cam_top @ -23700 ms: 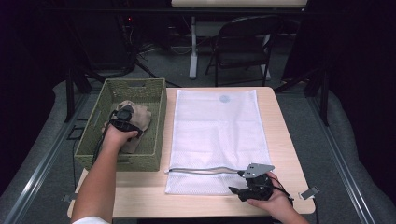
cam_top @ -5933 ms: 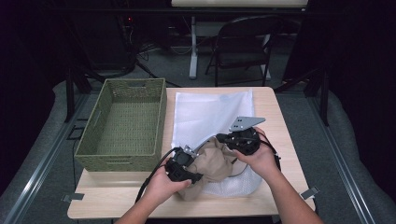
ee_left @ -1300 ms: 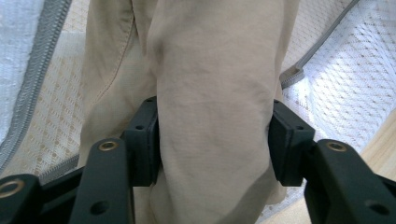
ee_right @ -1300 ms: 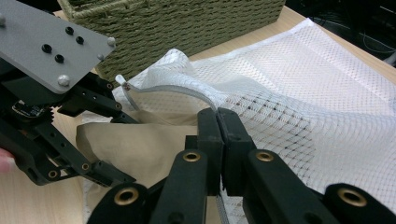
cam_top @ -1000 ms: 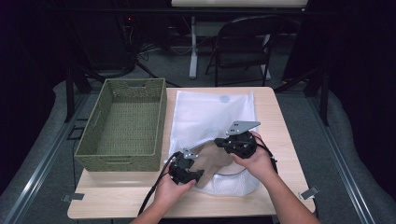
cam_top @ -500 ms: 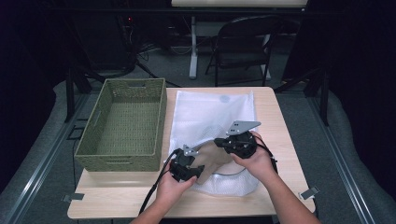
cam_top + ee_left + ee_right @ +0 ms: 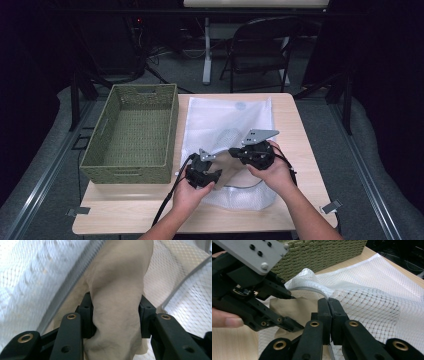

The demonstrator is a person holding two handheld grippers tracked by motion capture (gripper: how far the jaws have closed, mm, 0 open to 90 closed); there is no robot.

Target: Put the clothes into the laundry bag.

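I count one table (image 7: 305,125), one woven basket (image 7: 132,132) at its left, one white mesh bag (image 7: 227,120) lying lengthwise away from me, one beige cloth (image 7: 120,290) at bag's near, open end, long axis running from my left gripper (image 7: 206,176) into bag mouth; left jaws clamp cloth; right gripper (image 7: 239,151) pinched tight on bag edge

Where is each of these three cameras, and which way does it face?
High view: above the near table edge, looking forward and down; both forearms, left hand-held gripper, right hand-held gripper.
Left gripper view: rides that gripper, facing the beige cloth its jaws grip.
Right gripper view: rides that gripper; jaws shut on the mesh bag edge.
All share cloth and bag.
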